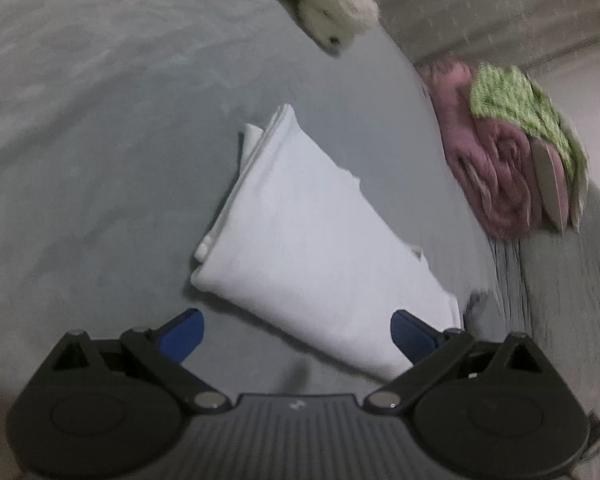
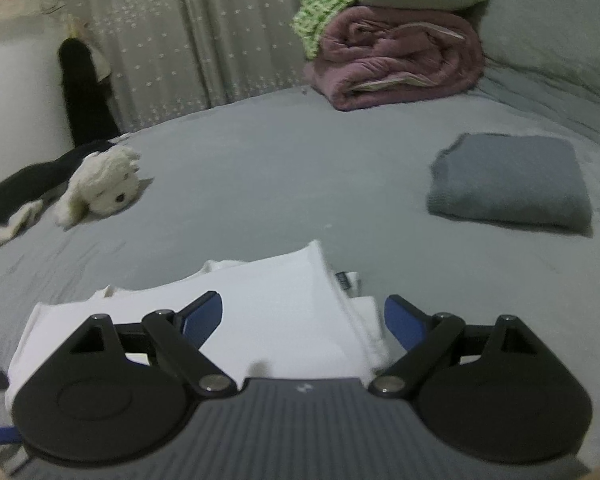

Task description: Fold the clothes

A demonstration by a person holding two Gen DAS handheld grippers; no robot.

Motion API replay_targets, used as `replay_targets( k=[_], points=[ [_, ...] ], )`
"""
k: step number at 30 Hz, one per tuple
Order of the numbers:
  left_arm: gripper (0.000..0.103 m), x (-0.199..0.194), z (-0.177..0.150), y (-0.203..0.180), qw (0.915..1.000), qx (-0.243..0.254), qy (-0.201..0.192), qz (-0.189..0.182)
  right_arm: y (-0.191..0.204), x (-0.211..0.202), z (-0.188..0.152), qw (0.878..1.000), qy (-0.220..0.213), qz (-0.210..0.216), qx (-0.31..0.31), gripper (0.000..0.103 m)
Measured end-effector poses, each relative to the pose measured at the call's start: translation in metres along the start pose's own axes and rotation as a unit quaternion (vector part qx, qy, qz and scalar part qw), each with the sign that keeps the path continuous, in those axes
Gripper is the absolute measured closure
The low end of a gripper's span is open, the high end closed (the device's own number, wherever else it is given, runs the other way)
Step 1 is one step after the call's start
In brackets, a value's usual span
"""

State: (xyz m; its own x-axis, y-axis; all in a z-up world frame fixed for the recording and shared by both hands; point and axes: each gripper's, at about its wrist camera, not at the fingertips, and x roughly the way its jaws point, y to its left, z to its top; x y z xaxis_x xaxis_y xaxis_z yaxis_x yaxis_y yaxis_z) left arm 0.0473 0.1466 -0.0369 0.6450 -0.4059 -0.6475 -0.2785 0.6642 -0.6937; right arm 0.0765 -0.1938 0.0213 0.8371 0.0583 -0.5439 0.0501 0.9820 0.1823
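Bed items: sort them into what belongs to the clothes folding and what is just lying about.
Job:
white folded garment
grey folded garment
left gripper, open
right gripper, open

Lying about:
plush dog toy
pink rolled blanket
green knitted cloth
black-and-white garment

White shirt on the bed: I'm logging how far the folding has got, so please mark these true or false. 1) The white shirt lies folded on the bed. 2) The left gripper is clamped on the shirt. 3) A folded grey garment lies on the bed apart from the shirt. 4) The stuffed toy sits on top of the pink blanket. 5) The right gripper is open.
1) True: the white shirt lies folded flat on the bed.
2) False: the left gripper is open and holds nothing.
3) True: the grey garment lies folded, apart from the shirt.
4) False: the stuffed toy lies on the sheet, far from the pink blanket; green cloth and other folded items rest on that.
5) True: the right gripper is open.
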Motion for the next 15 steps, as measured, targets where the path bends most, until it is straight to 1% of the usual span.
replay_targets(
  k=[4, 9, 11, 13, 15],
  points=[
    [0.003, 0.003, -0.017, -0.009, 0.9985, -0.013, -0.052, 0.013, 0.017, 0.002, -0.007, 0.999, 0.003, 0.020, -0.028, 0.012],
    [0.004, 0.006, -0.022, -0.012, 0.9961, -0.021, -0.084, 0.021, 0.036, 0.001, -0.015, 0.997, 0.007, 0.044, -0.056, 0.012],
    [0.009, 0.006, -0.023, -0.012, 0.9949, -0.023, -0.094, 0.026, 0.042, 0.001, -0.019, 0.997, 0.012, 0.049, -0.065, 0.012],
    [0.018, 0.006, -0.024, -0.011, 0.9937, -0.026, -0.105, 0.031, 0.047, 0.001, -0.023, 0.996, 0.016, 0.052, -0.073, 0.012],
    [0.021, 0.006, -0.024, -0.010, 0.9922, -0.029, -0.116, 0.035, 0.050, 0.001, -0.026, 0.995, 0.019, 0.055, -0.077, 0.012]
  ],
)
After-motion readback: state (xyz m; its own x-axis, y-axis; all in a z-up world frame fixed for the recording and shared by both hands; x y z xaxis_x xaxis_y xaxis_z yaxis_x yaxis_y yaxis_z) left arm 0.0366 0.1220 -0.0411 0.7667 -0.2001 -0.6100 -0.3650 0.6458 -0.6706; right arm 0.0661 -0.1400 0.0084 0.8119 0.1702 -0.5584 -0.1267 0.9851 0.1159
